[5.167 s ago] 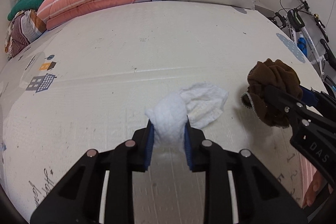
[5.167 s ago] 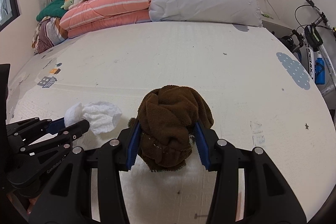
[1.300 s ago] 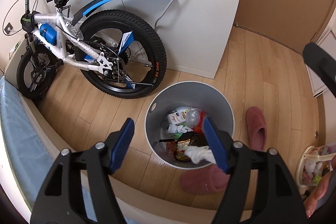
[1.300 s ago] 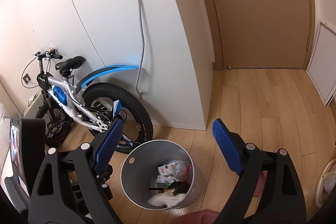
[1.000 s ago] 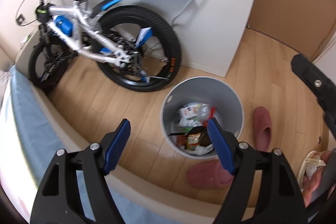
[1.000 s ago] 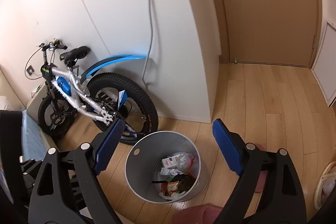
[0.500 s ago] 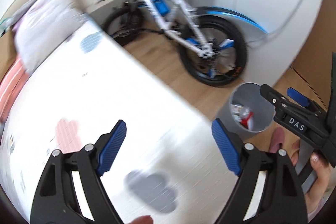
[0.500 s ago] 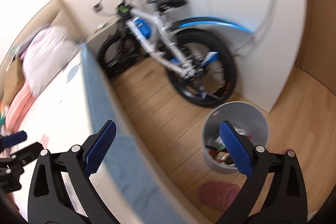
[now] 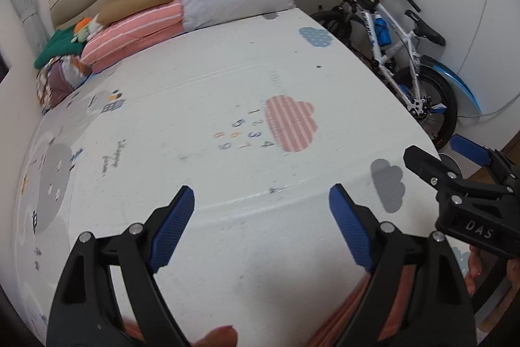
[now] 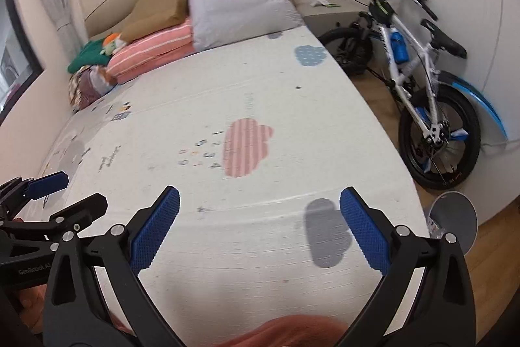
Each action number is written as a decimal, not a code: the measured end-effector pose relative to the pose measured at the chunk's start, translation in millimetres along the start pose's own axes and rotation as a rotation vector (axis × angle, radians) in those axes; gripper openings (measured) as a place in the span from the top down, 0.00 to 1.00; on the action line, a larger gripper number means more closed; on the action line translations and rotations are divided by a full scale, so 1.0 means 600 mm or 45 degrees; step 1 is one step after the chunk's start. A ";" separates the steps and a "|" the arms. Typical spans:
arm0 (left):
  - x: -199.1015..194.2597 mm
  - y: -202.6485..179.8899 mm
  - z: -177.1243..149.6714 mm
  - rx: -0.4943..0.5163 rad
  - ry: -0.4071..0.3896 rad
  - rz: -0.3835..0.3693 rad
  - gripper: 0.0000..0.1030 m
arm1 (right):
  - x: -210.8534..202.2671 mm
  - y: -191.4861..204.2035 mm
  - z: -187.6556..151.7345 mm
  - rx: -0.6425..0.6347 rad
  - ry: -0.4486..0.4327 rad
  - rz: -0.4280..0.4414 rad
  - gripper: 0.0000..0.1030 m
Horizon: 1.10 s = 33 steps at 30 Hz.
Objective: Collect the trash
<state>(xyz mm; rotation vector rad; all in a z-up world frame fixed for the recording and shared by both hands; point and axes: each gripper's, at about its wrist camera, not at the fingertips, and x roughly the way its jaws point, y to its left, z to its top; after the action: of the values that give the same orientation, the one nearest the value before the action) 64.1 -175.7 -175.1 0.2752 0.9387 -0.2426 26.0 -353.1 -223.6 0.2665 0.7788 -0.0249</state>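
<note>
Trash shows only in the right wrist view: a grey bin (image 10: 453,221) stands on the wooden floor just off the bed's right edge, beside the bicycle's rear wheel, with a scrap of litter visible at its rim. The left wrist view catches no more than a sliver of that bin past the other tool.

Both tools hang above the foot end of the bed (image 9: 211,106), which is covered by a white play mat. The left hand-held gripper (image 9: 261,217) is released, its blue pads spread wide with nothing between them; the right hand-held gripper (image 10: 260,226) is likewise spread and carries nothing. Each appears in the other's view at the side.

Writing: "DAS" is moulded on the right tool as seen from the left view, and "GenRobot.AI" on the left tool as seen from the right. The mat is printed with the digits 1 to 9 beside a pink striped cloud (image 9: 291,124). A bicycle (image 10: 419,64) leans by the wall; its frame lettering is too small to read. Pillows and folded bedding are piled at the bed's head.
</note>
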 end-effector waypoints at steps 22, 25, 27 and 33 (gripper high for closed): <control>-0.197 0.309 -0.093 -0.394 0.022 0.102 0.17 | -0.139 0.343 0.020 -0.376 0.108 0.075 0.07; -0.199 0.322 -0.098 -0.425 0.030 0.093 0.17 | -0.143 0.356 0.023 -0.391 0.117 0.084 0.07; -0.200 0.329 -0.103 -0.441 0.036 0.091 0.17 | -0.147 0.362 0.025 -0.400 0.116 0.081 0.07; -0.208 0.338 -0.112 -0.463 0.034 0.081 0.17 | -0.149 0.368 0.021 -0.407 0.121 0.082 0.07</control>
<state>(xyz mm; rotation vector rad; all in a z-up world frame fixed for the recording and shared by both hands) 7.6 47.6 -85.2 -0.0272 0.9800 -0.0070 -2.4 -149.5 -102.1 -0.0116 0.8554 0.1730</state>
